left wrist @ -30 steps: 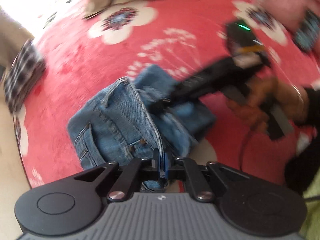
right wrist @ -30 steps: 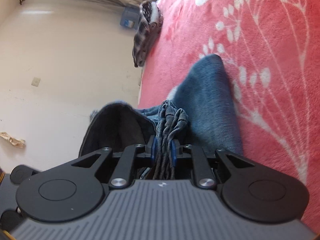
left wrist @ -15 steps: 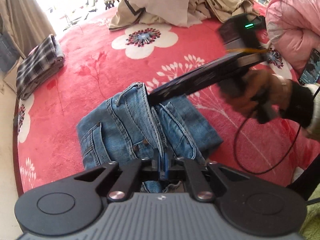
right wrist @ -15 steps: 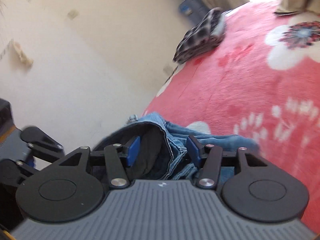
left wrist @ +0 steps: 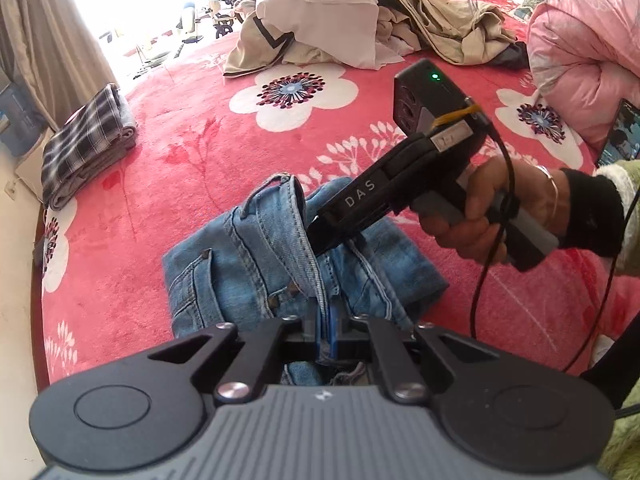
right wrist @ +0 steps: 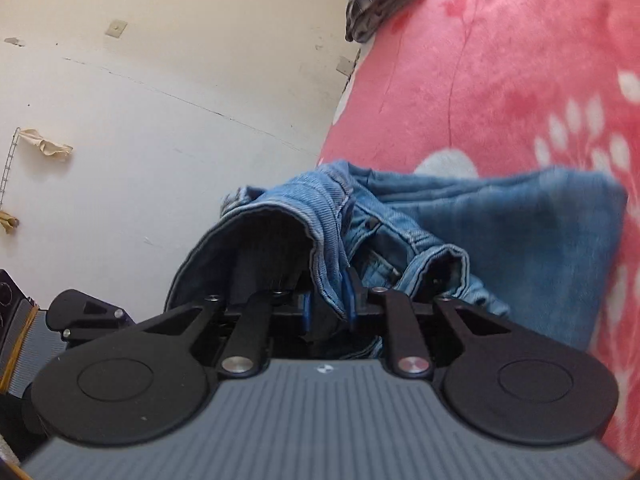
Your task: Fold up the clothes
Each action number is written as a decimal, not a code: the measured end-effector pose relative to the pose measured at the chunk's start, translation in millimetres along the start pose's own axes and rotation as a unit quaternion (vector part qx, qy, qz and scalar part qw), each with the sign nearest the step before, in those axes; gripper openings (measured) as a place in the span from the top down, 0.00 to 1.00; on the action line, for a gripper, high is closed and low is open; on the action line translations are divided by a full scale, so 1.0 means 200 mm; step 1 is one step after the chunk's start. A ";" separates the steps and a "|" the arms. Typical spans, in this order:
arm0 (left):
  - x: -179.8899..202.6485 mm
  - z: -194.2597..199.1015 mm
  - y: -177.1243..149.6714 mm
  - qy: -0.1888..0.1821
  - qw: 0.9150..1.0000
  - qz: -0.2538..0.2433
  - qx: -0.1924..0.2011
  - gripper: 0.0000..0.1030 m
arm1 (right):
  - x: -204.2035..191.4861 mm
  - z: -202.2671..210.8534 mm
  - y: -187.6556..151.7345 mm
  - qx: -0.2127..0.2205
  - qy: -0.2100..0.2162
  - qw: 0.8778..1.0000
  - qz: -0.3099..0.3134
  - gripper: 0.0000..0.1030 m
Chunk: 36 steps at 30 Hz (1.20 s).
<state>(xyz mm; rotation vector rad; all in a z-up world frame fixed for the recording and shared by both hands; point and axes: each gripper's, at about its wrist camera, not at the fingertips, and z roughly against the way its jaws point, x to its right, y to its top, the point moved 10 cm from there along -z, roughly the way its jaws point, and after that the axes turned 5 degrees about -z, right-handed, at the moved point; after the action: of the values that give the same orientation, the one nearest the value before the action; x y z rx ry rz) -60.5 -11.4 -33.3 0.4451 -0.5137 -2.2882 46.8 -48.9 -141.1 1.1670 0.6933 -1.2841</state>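
A folded plaid garment (left wrist: 86, 144) lies at the left edge of the red floral blanket (left wrist: 192, 148). The folded jeans (left wrist: 248, 276) rest mid-blanket; the left gripper (left wrist: 325, 334) has its jaws clamped on their waistband, and the right gripper (right wrist: 329, 300) likewise pinches denim.

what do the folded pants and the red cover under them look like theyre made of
The jeans look like blue cotton denim, faded and matte: a twill weave, contrast seam stitching and metal rivets show. The red cover seems a plush fleece blanket with printed white flowers; its soft, fuzzy nap shows brush marks. Fibre content cannot be told from the look.
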 end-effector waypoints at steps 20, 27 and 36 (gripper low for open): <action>0.07 -0.24 0.03 -0.131 0.987 0.071 -0.056 0.63 | 0.20 0.14 -0.20 0.023 0.067 0.963 -0.259 0.97; -0.08 -0.11 0.16 -0.128 0.985 0.111 0.017 0.60 | 0.20 0.16 -0.21 0.034 0.059 0.966 -0.249 0.97; 0.08 -0.48 -0.06 -0.088 0.992 0.043 -0.078 0.70 | 0.19 0.19 -0.23 0.048 -0.007 0.982 -0.180 0.97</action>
<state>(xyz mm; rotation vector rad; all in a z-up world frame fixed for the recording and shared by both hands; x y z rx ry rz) -35.4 -37.5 -123.6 0.1427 -0.4274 -2.2752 2.6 -92.1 -175.1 1.1419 0.8678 -1.6426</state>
